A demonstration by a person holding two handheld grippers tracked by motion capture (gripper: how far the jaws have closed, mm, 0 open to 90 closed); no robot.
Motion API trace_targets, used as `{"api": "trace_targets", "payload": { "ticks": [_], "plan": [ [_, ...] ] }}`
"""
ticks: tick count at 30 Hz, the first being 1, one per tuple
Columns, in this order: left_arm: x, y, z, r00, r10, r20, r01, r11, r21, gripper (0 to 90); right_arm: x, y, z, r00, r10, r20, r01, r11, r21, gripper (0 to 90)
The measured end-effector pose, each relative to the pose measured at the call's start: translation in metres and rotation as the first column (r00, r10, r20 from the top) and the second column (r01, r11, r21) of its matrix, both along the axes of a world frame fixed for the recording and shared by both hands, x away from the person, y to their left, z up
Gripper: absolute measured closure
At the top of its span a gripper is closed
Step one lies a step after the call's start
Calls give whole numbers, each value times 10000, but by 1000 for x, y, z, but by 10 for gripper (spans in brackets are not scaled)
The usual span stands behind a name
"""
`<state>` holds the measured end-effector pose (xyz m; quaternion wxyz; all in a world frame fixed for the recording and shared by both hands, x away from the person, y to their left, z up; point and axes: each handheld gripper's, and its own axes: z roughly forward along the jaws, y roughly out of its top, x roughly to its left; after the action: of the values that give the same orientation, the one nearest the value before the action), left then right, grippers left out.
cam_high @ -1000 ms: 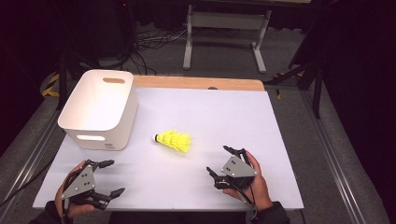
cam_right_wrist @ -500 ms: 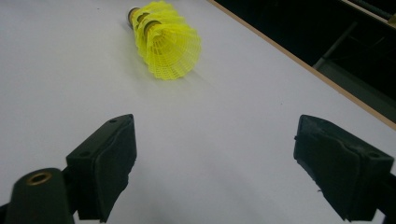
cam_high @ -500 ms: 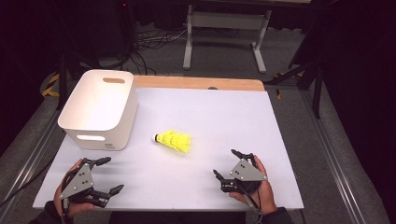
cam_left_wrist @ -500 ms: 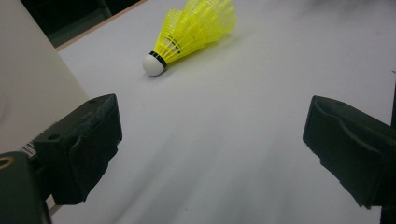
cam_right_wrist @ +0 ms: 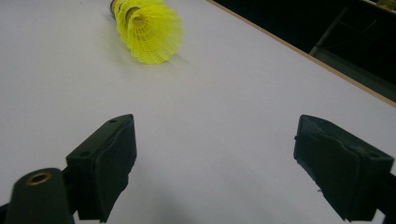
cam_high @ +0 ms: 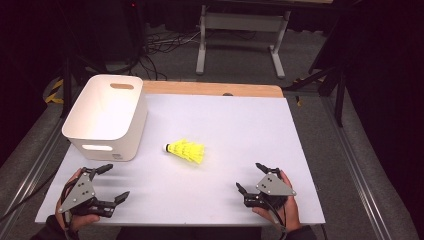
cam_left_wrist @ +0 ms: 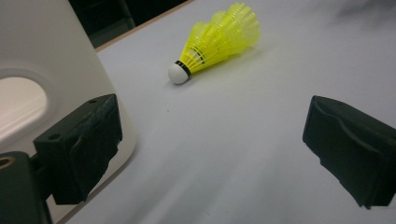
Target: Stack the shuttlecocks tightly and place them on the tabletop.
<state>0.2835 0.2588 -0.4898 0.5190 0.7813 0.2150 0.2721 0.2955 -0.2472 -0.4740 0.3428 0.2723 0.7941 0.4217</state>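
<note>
A: Where is the shuttlecock (cam_high: 185, 150)?

B: Mid-table, on its side, cork pointing toward the bin (cam_high: 107, 117), long axis across the table.

A: And the grippers?

B: Left gripper (cam_high: 112, 183) and right gripper (cam_high: 252, 179) wait near the front edge, jaws wide apart and empty. The right looks slightly nearer.

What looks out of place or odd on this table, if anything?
Nothing stands out. The yellow shuttlecock lies on its side near the table's middle, beside the upright white bin. Both claws, left and right, are open and empty.
</note>
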Motion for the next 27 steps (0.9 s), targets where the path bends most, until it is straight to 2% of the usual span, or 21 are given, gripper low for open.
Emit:
{"api": "trace_targets", "payload": {
  "ticks": [13, 17, 22, 27],
  "plan": [
    [2, 2, -2, 10000, 60, 4, -60, 10000, -12, 68, 7, 4, -2, 9997, 81, -231, -78, 9999, 131, 136],
    [1, 5, -3, 10000, 59, -36, -59, 10000, -53, 68, 12, 12, -1, 9994, 185, -300, -180, 9997, 150, 132],
    [1, 5, -3, 10000, 59, -36, -59, 10000, 3, 68, 18, 21, 1, 9984, 373, -414, -356, 9985, 418, 123],
    [1, 5, -3, 10000, 47, -62, -47, 10000, 62, 68, 22, 26, 3, 9977, 473, -484, -455, 9983, 373, 122]
  ]
}}
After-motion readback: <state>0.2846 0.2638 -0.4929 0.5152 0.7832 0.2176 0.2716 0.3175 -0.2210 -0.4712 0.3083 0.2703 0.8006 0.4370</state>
